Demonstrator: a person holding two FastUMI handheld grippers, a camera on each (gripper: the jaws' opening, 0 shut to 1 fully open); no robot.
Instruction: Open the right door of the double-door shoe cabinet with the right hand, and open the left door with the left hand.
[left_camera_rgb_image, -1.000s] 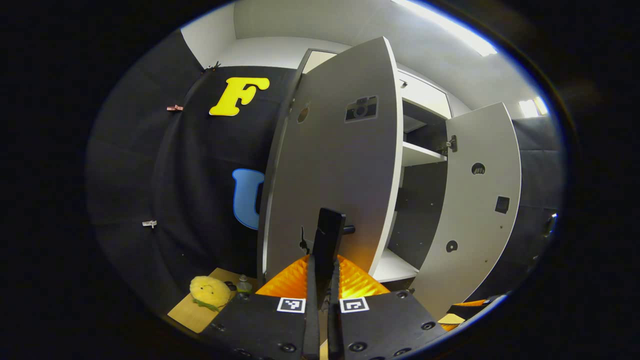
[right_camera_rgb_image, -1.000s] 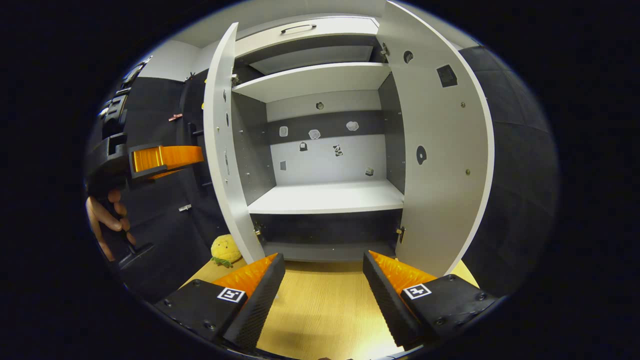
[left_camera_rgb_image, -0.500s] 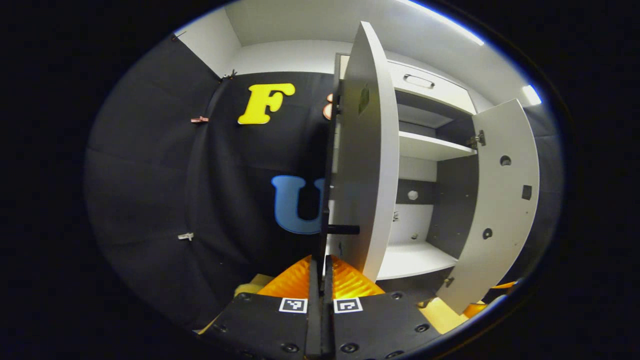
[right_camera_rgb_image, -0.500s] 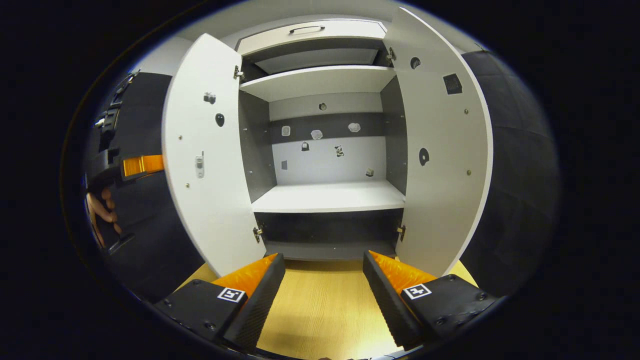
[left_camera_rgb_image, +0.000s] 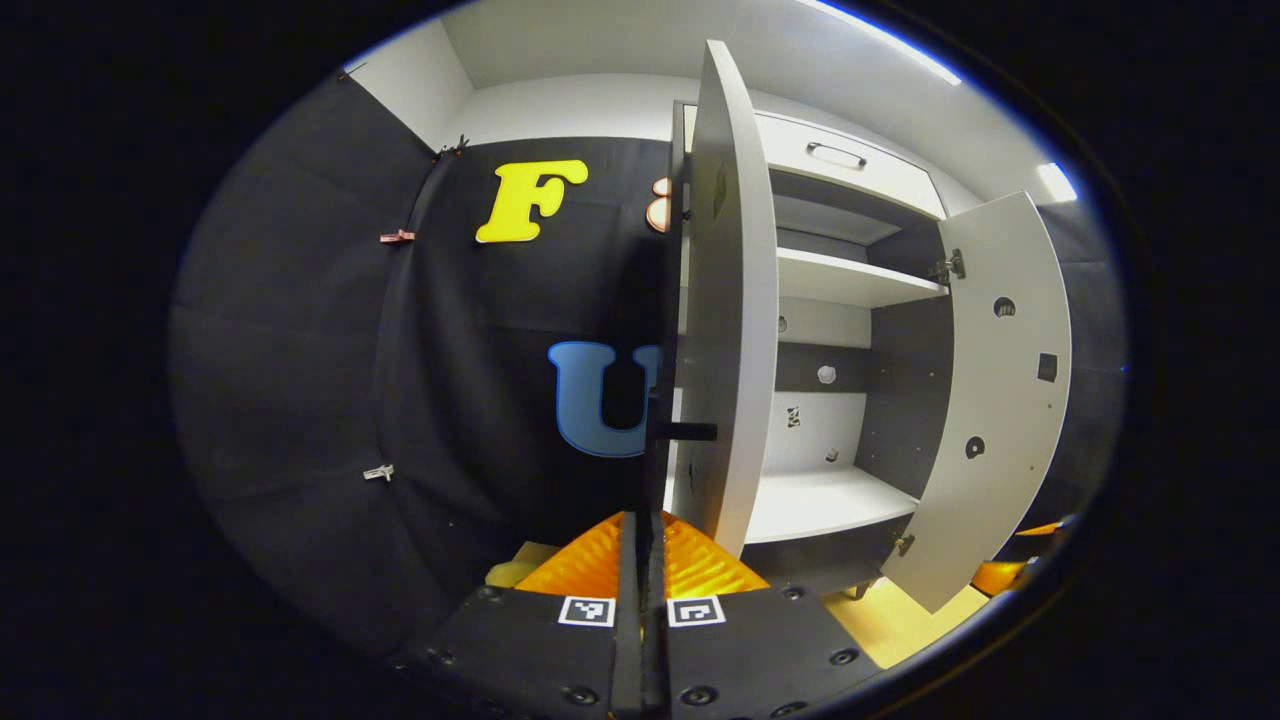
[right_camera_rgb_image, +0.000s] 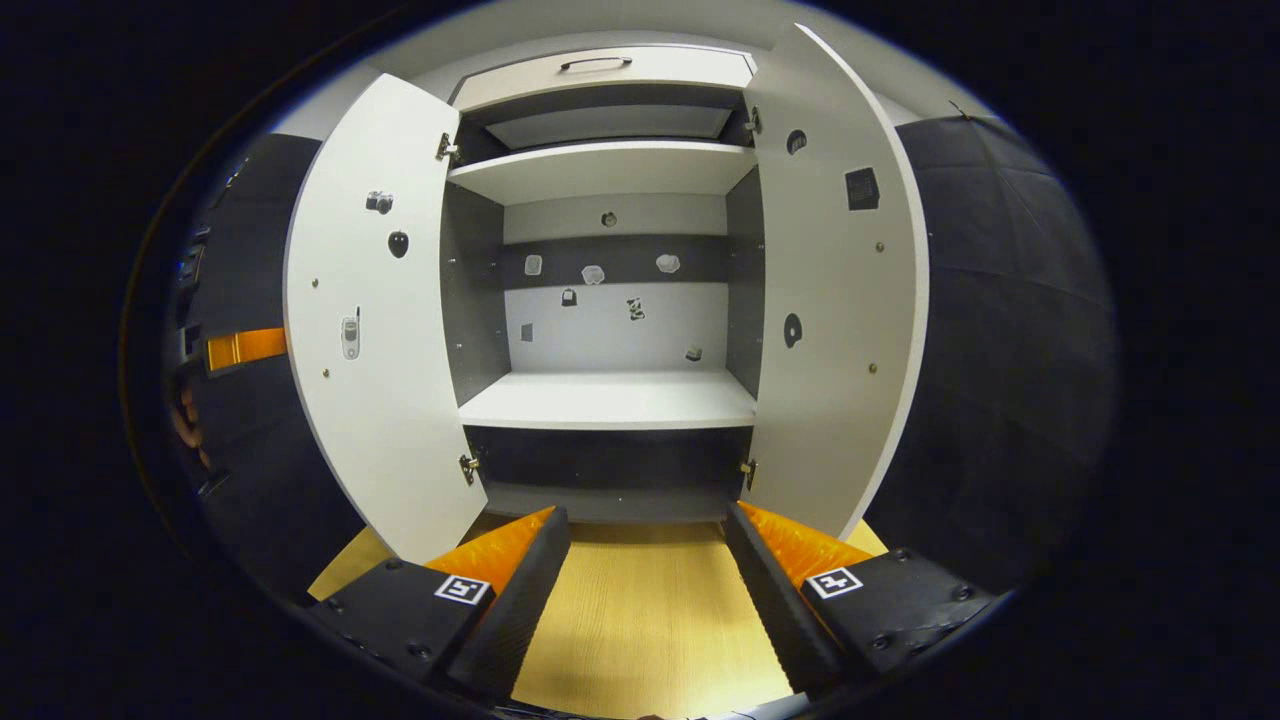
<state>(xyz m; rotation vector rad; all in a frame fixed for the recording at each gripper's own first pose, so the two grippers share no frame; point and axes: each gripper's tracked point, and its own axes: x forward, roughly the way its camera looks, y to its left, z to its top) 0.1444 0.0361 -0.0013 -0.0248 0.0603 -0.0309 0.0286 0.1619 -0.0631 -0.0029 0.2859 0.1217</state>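
At the bottom of the left gripper view, the left gripper (left_camera_rgb_image: 641, 560) has its two fingers pressed together with no gap, and whether anything is pinched between them cannot be told. Just beyond their tips rises the edge of the left door (left_camera_rgb_image: 728, 330), seen nearly edge-on and swung wide, with its dark handle (left_camera_rgb_image: 690, 432) sticking out just above the fingers. Farther right, the right door (left_camera_rgb_image: 1000, 400) stands open too, and between the doors lie the shoe cabinet's (left_camera_rgb_image: 850, 300) pale shelves.

Low in the right gripper view, the right gripper (right_camera_rgb_image: 648, 560) hangs over the wooden floor (right_camera_rgb_image: 640, 630), fingers spread well apart and touching nothing. Beyond it, the cabinet's lower shelf (right_camera_rgb_image: 610, 400) and back panel (right_camera_rgb_image: 610, 330) with small stickers show between both open doors. At the far left edge sit the left gripper and the hand (right_camera_rgb_image: 188, 425) holding it.
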